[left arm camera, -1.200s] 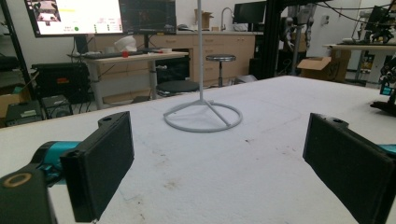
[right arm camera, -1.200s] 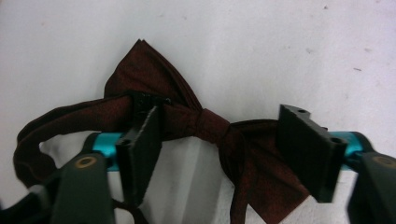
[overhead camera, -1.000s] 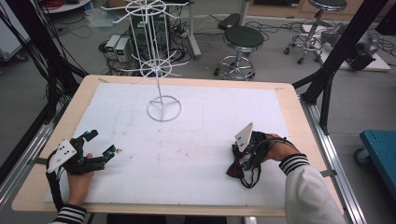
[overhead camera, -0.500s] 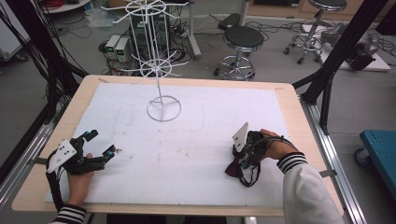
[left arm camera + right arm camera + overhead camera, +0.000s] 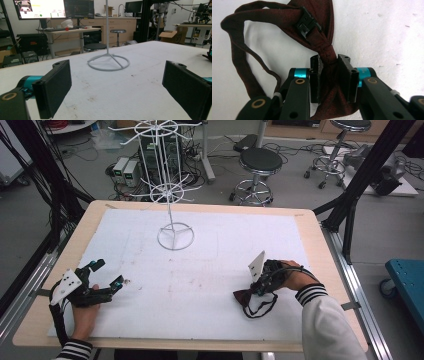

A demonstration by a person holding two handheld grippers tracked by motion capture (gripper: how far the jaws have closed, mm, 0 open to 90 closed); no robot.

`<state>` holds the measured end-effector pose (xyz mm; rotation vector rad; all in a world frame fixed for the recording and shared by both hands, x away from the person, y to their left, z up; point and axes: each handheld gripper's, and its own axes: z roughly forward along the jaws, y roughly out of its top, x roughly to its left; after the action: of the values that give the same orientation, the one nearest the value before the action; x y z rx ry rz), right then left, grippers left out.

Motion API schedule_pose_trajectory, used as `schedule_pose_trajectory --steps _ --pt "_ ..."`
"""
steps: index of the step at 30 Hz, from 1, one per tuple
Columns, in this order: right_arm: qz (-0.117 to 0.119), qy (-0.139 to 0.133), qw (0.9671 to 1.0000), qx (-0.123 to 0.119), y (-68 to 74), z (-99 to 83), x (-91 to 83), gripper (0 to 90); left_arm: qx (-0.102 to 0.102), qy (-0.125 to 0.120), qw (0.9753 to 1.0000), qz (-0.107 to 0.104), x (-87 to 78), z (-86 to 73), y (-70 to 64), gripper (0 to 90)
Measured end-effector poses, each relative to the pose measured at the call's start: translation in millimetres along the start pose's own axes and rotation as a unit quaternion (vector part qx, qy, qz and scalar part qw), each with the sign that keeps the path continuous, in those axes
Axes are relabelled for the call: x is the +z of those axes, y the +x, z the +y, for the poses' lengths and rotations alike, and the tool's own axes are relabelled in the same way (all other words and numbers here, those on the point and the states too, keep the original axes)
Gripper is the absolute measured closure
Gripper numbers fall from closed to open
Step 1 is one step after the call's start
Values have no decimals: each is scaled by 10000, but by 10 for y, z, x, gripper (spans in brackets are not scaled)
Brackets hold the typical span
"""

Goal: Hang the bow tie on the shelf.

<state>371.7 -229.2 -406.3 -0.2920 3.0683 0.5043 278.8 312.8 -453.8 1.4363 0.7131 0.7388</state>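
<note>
From the high view, the left gripper point(image 5: 107, 276) sits low over the white mat point(image 5: 210, 270) at the near left corner of the table point(image 5: 310, 220), held in the person's left hand point(image 5: 82, 312), and its jaws stand wide apart with nothing between them. Over on the near right, the right gripper point(image 5: 252, 292) points down and to the left, right on top of a dark red bow tie point(image 5: 245, 297) that lies on the mat, its thin strap point(image 5: 260, 310) looping out toward the near edge. A white wire rack point(image 5: 170, 195) stands on its ring base toward the far side of the mat, well apart from both grippers. Beyond the table, a black stool point(image 5: 260, 162) on the floor.

Into the left gripper view: both black pads point(image 5: 53, 90) are spread to the edges, bare mat between them, and the rack's ring base point(image 5: 108, 62) sits straight ahead with its pole rising out of the top. Monitors point(image 5: 53, 8) glow at the back of the room.

Now the right gripper view: here's the grip! The jaws are pinched tight on the bow tie's centre knot point(image 5: 328, 53), one pad on each side. The fabric fans out above and below the pads, a black clasp point(image 5: 308, 22) rests on the upper wing, and the strap curls round to the left on the mat.
</note>
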Motion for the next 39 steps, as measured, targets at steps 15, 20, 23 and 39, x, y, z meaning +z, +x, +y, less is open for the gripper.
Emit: schedule_pose_trajectory --steps 15,20,23,39 --pt "10 -108 9994 335 -16 2 -11 786 78 21 9999 84 7 3 -24 92" --pt "-47 -213 9991 377 -29 6 -19 786 -28 24 9997 239 7 4 -13 92" --pt "-50 -299 9984 485 -40 4 -33 787 77 35 9997 207 10 5 -34 91" --pt "-344 -1037 9880 1091 -85 14 -194 786 -4 -49 9997 225 -10 0 -18 92"
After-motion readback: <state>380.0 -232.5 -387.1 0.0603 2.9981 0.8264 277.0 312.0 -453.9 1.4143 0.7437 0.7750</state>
